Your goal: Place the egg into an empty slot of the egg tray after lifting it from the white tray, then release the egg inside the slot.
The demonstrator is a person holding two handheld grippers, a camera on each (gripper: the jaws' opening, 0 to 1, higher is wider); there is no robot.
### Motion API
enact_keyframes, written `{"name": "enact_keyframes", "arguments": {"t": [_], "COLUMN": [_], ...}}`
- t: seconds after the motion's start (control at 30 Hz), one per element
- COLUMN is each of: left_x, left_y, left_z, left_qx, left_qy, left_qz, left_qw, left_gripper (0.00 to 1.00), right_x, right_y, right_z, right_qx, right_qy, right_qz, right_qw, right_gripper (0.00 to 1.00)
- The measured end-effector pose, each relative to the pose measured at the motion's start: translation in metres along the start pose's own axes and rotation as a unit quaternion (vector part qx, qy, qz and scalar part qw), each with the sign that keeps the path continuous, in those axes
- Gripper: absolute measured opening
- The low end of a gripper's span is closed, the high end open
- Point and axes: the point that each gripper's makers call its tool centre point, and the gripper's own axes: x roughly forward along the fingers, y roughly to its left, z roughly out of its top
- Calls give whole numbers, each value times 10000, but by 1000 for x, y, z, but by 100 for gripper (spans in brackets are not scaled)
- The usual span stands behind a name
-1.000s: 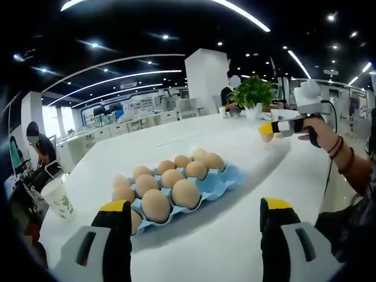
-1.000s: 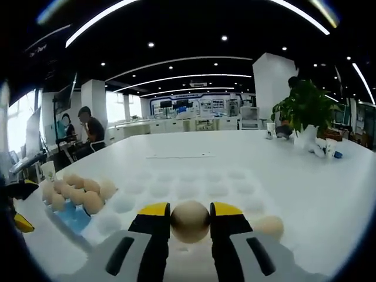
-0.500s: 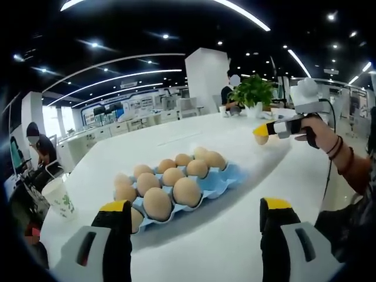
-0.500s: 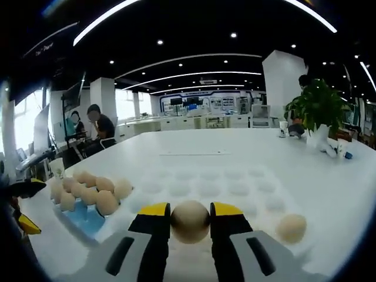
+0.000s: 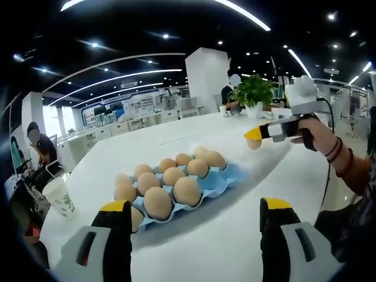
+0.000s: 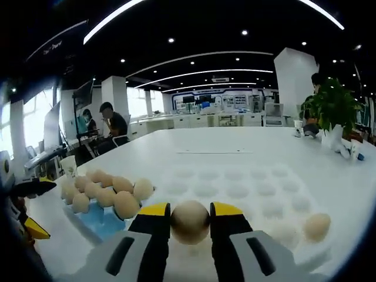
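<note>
One egg (image 6: 190,221) pinched between the right gripper (image 6: 190,223) jaws, carried above the white tray (image 6: 252,194) toward the blue egg tray (image 6: 97,214), aiming for an empty slot; left gripper (image 5: 194,218) waits, jaws spread.

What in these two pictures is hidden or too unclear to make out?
- Blue egg tray, left gripper view: its near corner is hidden behind the left tool's own jaw.
- Blue egg tray, right gripper view: empty slots are hard to count, being small and screened by brown eggs.
- White moulded tray, right gripper view: its near part is hidden behind the right tool and the tan egg it grips.
</note>
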Motion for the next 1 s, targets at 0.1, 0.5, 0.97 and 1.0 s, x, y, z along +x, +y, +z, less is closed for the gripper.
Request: {"name": "enact_keyframes", "arguments": {"t": [0.1,0.5,0.97,1.0], "left_x": [0,0,-6,-6], "left_y": [3,8,11,11], "left_z": [-1,-1,-3,-4], "left_qx": [-8,13,-3,-3], "left_qy": [1,0,4,9], "left_qz": [1,-1,52,52], "left_qw": [10000,10000,10000,10000], "left_gripper": [92,92,92,92], "right_x": [3,8,10,9], "right_y": [6,28,68,70], "right_z": [0,6,11,11], "right_qx": [-31,-123,-271,-281], "right_qy": [6,-21,-70,-65], "right_qz": [46,298,719,747], "right_qw": [10000,9995,9970,9968], "right_gripper": [27,27,27,27]}}
